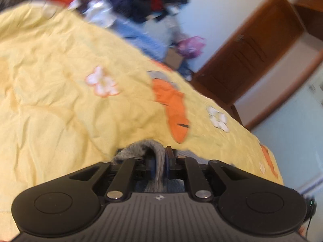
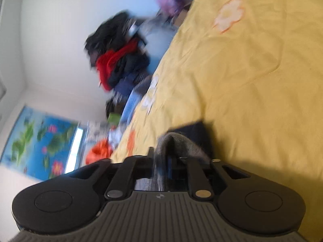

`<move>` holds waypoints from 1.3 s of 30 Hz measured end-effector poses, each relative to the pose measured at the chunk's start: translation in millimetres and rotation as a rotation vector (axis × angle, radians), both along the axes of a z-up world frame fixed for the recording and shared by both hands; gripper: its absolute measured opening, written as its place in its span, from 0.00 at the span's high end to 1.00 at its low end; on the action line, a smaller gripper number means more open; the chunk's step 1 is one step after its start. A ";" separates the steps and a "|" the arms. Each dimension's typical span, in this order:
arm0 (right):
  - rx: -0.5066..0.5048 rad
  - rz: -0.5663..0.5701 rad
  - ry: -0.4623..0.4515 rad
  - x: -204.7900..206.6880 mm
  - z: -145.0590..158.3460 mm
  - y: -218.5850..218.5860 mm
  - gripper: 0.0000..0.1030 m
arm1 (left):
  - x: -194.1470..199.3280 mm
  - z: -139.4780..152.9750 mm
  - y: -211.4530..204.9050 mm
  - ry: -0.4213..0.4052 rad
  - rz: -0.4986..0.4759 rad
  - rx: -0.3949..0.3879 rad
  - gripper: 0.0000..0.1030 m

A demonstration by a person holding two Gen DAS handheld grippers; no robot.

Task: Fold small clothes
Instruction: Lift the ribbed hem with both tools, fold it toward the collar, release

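Your left hand-held gripper [image 1: 159, 162] is clamped on a fold of grey knit cloth [image 1: 141, 148]; the cloth bunches up just ahead of its fingers and hangs down between them toward the camera; beyond it spreads the bed [image 1: 60, 80], under a crumpled yellow cover printed with white flowers and an orange carrot [image 1: 174, 109]; the carrot lies ahead and slightly to the right of that gripper; past the far edge of the bed sits a blurred pile of clothes [image 1: 141, 2], and off to the right stands a brown wooden door [image 1: 248, 58].

Your right hand-held gripper [image 2: 161, 161] is likewise closed on the grey knit cloth [image 2: 177, 143], which arches over its fingertips; just ahead of it a dark piece of fabric [image 2: 193, 130] lies on the yellow bed [image 2: 252, 80]; to the left of this gripper, beyond the bed's edge, you have a heap of black and red clothes [image 2: 117, 54] and a blue flowered poster [image 2: 40, 141] on the wall.
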State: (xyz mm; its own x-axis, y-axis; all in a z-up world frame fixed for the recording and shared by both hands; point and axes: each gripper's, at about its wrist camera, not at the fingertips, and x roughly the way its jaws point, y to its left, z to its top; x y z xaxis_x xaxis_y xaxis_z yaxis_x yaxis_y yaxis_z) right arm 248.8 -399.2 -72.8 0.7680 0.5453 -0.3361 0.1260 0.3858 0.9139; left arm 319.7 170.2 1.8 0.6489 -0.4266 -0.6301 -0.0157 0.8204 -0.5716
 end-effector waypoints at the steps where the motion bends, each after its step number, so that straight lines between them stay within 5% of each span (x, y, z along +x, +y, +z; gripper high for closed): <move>1: -0.003 -0.039 0.022 0.4 -0.4 -3.7 0.18 | 2.5 -3.0 7.7 0.037 0.019 -0.047 0.89; 3: 0.012 -0.122 -0.017 -13.6 7.9 -8.7 0.07 | -12.8 -0.1 22.4 0.011 0.056 -0.145 0.87; 5: 0.000 -0.090 -0.099 -34.1 23.6 -5.5 0.09 | -42.9 11.9 36.9 -0.069 0.103 -0.167 0.69; 7: -0.071 -0.040 -0.142 -60.7 38.4 1.4 0.09 | -82.6 20.6 48.5 -0.136 0.201 -0.108 0.06; 8: -0.119 -0.023 -0.155 -75.5 43.4 6.0 0.09 | -101.3 23.0 51.3 -0.180 0.228 -0.063 0.04; 10: -0.192 0.044 -0.170 -97.2 48.3 16.8 0.09 | -120.7 27.1 52.7 -0.220 0.183 -0.017 0.04; 12: -0.206 0.107 -0.162 -103.4 47.6 27.4 0.09 | -120.8 24.6 47.8 -0.175 0.116 -0.065 0.04; 16: -0.042 0.079 -0.083 -81.1 37.0 32.7 0.13 | -98.1 8.1 29.4 -0.028 0.108 -0.103 0.04; 19: -0.062 -0.018 0.008 -66.1 31.9 33.0 0.16 | -79.7 0.2 14.0 0.013 0.095 0.001 0.05; 23: -0.119 0.004 0.060 -43.7 27.8 39.6 0.22 | -57.1 -9.3 -1.1 0.076 0.049 0.112 0.08; 25: -0.140 -0.001 0.074 -32.6 24.5 42.0 0.29 | -43.6 -15.0 -9.2 0.128 0.040 0.178 0.40; 30: -0.190 0.025 0.126 -16.5 13.4 38.3 0.74 | -24.4 -14.5 -26.3 0.166 -0.025 0.268 0.82; 31: -0.196 0.035 0.124 -14.1 12.5 39.0 0.84 | -23.9 -10.4 -31.4 0.154 -0.039 0.294 0.86; 39: -0.050 -0.057 0.031 -2.4 16.9 19.3 0.84 | -5.1 -1.1 -25.3 0.161 -0.025 0.299 0.85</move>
State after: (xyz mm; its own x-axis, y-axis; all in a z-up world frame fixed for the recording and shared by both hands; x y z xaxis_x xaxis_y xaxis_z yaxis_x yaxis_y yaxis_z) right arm 246.4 -379.9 -56.0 0.7858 0.4831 -0.3862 0.1773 0.4223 0.8889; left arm 314.6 144.9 0.7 0.5221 -0.2223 -0.8234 -0.0640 0.9525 -0.2978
